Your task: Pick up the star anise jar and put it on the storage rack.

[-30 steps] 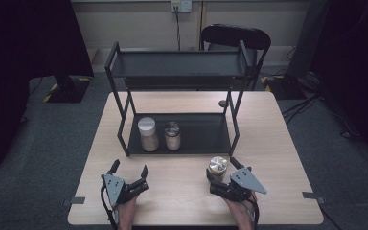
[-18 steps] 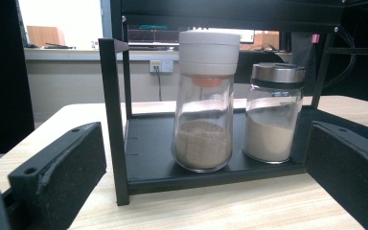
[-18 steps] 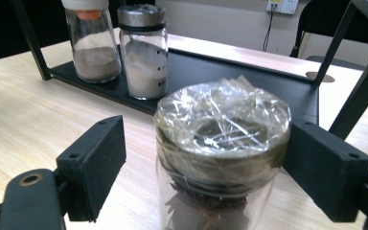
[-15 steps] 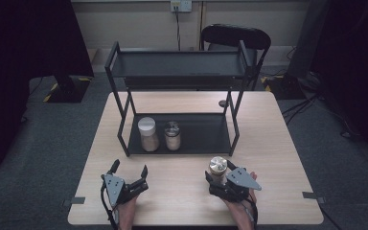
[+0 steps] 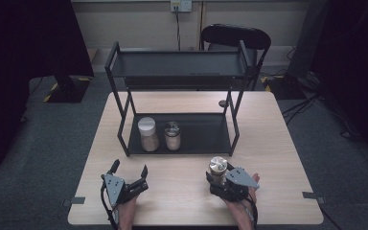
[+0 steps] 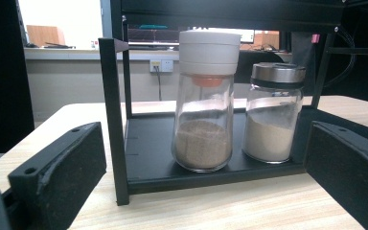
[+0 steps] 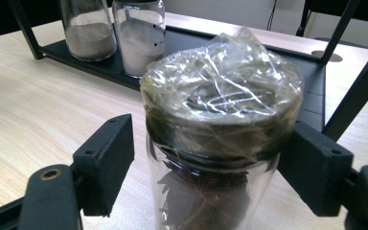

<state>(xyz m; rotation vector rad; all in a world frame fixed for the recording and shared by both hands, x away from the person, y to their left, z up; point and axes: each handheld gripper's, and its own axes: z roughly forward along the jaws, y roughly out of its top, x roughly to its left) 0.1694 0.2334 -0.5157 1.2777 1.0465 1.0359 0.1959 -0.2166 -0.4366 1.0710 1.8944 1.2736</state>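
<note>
Two grippers rested near the front edge of a pale wooden table (image 5: 278,143), seen from above. The left gripper (image 5: 129,173) sat with its jaws spread wide and nothing between them. The right gripper (image 5: 219,176) stood around a jar with a plastic-wrapped lid (image 5: 218,166), just in front of a black two-tier rack (image 5: 179,71). On the rack's lower tray stood a white-capped shaker (image 5: 148,133) and, just beside it, a steel-capped shaker (image 5: 172,135).

From the left gripper view, both black jaws stood far apart and empty, facing the white-capped shaker (image 6: 205,100) and the steel-capped shaker (image 6: 273,112) of pale powder on the rack tray.

From the right gripper view, the jar (image 7: 218,143) rose upright between the jaws, dark dried contents showing through the glass. The right gripper (image 7: 215,167) had just been closing, its jaws flanking the jar below the lid; a narrow gap remained at one pad, so I could not tell whether the grip was firm.
</note>
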